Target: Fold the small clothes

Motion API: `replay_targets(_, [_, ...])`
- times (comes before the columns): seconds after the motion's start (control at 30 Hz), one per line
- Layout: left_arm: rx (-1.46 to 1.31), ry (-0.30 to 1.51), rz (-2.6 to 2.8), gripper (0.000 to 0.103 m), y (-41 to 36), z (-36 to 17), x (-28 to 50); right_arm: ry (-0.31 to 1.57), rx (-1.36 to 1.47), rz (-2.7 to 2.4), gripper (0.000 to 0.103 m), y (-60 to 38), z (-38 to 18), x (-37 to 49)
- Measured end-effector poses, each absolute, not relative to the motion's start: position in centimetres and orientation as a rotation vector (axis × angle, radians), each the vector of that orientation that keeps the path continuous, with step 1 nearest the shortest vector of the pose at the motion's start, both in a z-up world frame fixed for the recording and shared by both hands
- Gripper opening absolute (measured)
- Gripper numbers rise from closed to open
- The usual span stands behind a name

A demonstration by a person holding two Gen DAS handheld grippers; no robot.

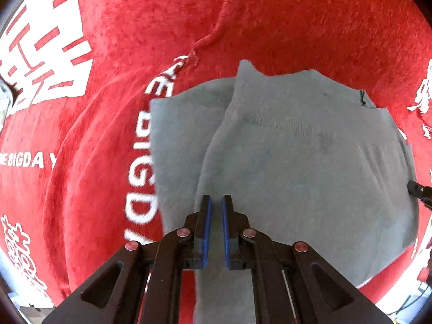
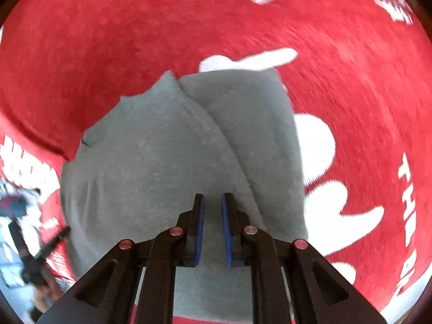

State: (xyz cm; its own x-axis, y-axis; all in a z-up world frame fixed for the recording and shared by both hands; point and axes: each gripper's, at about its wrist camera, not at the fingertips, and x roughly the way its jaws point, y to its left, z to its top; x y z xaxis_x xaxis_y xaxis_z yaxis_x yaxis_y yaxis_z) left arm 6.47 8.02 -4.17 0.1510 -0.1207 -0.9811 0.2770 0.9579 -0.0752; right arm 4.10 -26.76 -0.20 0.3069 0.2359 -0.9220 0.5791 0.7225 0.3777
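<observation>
A grey garment [image 1: 297,162] lies partly folded on a red cloth. Its upper layer forms a slanting ridge that runs down to my left gripper [image 1: 217,198]. That gripper points steeply down with its blue pads nearly together on the grey fabric near the garment's left side. In the right wrist view the same grey garment [image 2: 148,162] shows a ridge leading to my right gripper [image 2: 212,197]. Its pads stand a little wider, with grey cloth between them. Each gripper shows in the other's view: the right one [image 1: 418,195] at the garment's right edge, the left one [image 2: 51,243] at its left edge.
The red cloth [image 1: 297,27] with large white print covers the whole surface under the garment [image 2: 135,40]. A raised seam [image 1: 216,27] runs across it behind the garment. Blurred clutter [image 2: 16,208] lies beyond the cloth's left edge.
</observation>
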Motion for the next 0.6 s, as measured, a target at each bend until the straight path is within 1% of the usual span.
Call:
replay_targets(0.07, [0.178,1.395,-0.25,0.009,8.6,-3.7,6.0,1.288,0.778,-0.244,0.016,-26.0,0.7,3.6])
replay_targets(0.1, [0.176,1.4,-0.244,0.009,9.1,-3.5,5.8,1.294,0.771,-0.23,0.02,-25.4,1.3,3.2])
replay_targets(0.17, [0.143,1.41,-0.237,0.009,9.9,-3.0,5.3,1.305,0.765,-0.189,0.03,-23.5,2.4,2.6])
replay_targets(0.2, [0.137,1.415,-0.233,0.009,10.3,-2.9,5.1,1.306,0.761,-0.179,0.043,-22.7,2.8,2.3])
replay_targets(0.23, [0.136,1.417,-0.229,0.009,10.6,-2.8,4.8,1.306,0.759,-0.169,0.05,-22.0,3.1,2.4])
replay_targets(0.37, [0.125,1.435,-0.22,0.009,11.4,-2.8,3.9,1.308,0.78,-0.091,0.05,-17.9,4.0,3.0])
replay_targets(0.5, [0.088,1.441,-0.219,0.009,12.8,-2.8,3.5,1.258,0.756,0.037,0.05,-13.3,4.5,6.9])
replay_targets(0.53, [0.075,1.443,-0.224,0.009,13.0,-2.8,3.4,1.255,0.751,0.066,0.048,-12.2,4.5,8.1])
replay_targets(0.57, [0.064,1.443,-0.227,0.009,13.2,-2.8,3.3,1.25,0.746,0.095,0.045,-10.9,4.4,9.5])
replay_targets(0.6, [0.054,1.441,-0.229,0.009,13.3,-2.8,3.1,1.245,0.741,0.137,0.029,-9.3,4.1,11.2])
